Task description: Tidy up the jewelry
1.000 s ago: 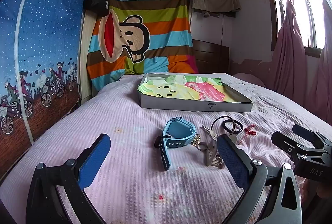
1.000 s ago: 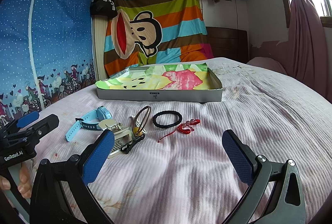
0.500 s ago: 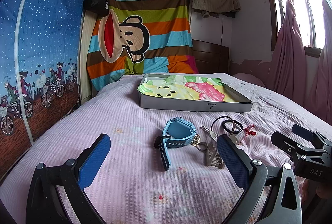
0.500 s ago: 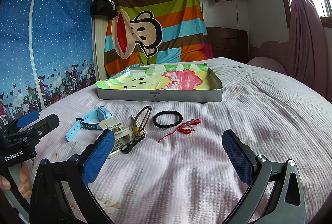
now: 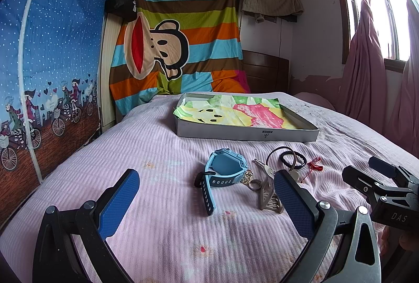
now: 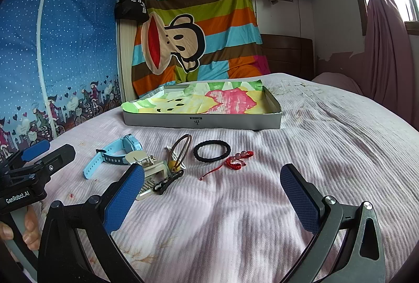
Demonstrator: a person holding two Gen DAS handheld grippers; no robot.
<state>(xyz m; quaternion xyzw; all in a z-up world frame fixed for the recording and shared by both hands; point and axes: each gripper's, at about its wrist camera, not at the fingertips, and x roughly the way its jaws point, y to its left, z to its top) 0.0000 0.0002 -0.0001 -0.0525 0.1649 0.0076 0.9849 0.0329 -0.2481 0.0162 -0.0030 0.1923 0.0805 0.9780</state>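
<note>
A blue watch (image 5: 225, 173) (image 6: 115, 156) lies on the pink bedspread, just ahead of my open left gripper (image 5: 207, 201). Right of the watch sit a hair clip (image 5: 269, 197) (image 6: 153, 175), a brown hoop (image 6: 180, 152), a black hair tie (image 5: 293, 159) (image 6: 212, 150) and a red cord bracelet (image 5: 314, 166) (image 6: 235, 162). Beyond them rests a shallow grey box (image 5: 246, 132) (image 6: 201, 123) lined with colourful paper. My right gripper (image 6: 212, 194) is open and empty, short of the bracelet; it also shows at the right edge of the left wrist view.
The bed (image 6: 327, 141) fills the room, with a blue printed wardrobe cover (image 5: 47, 47) close on the left. A striped cartoon sheet (image 5: 183, 42) hangs behind the headboard, and a pink curtain (image 5: 366, 68) hangs by the window at right. A hand (image 6: 28, 230) holds the left gripper's handle.
</note>
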